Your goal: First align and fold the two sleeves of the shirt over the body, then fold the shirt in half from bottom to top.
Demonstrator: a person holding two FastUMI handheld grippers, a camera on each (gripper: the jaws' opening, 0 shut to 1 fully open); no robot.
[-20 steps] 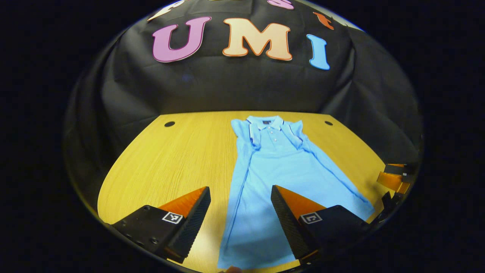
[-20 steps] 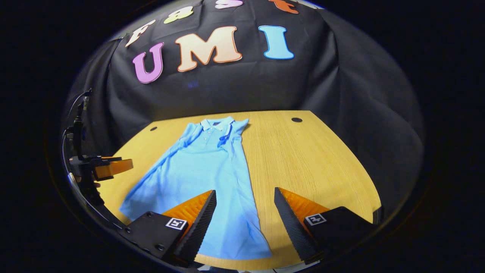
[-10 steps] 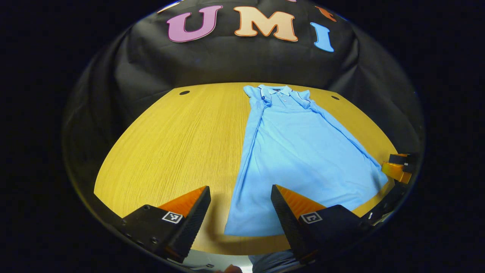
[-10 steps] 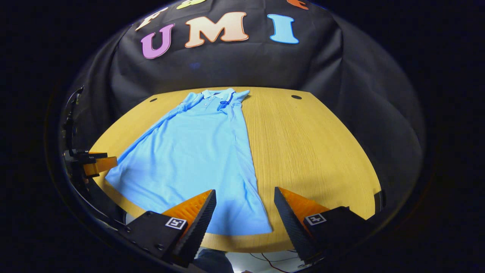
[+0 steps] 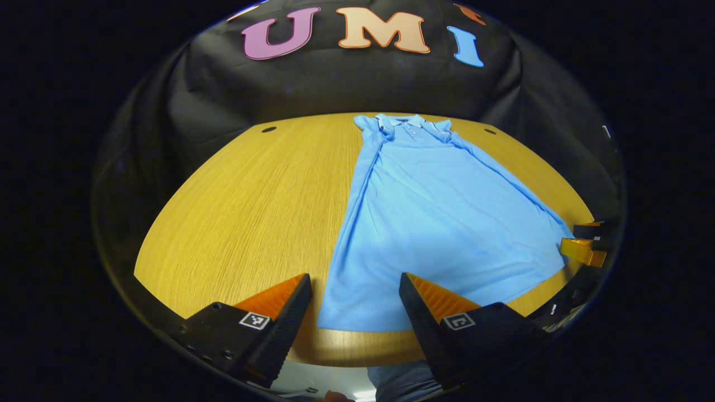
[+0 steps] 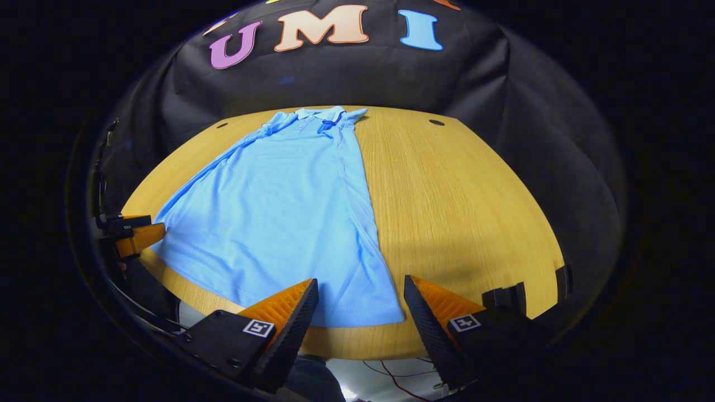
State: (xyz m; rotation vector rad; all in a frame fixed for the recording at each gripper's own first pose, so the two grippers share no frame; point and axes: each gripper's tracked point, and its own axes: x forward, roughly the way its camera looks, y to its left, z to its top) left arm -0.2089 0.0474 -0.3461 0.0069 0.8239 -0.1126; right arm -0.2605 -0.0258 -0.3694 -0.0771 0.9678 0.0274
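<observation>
Left gripper view: left gripper (image 5: 354, 296) fingers spread apart, empty — above the near-left hem corner of the light blue shirt (image 5: 441, 212), which lies flat on the wooden table (image 5: 246, 212), sleeves folded in.
Right gripper view: right gripper (image 6: 360, 301) fingers apart, empty — over the shirt's (image 6: 279, 212) near-right hem corner; collar far.

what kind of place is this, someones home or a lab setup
Most likely a staged recording booth, not a home: black cloth wall behind a bare wooden table with cable holes, one light blue polo shirt laid flat, and open handheld grippers, left, right.
</observation>
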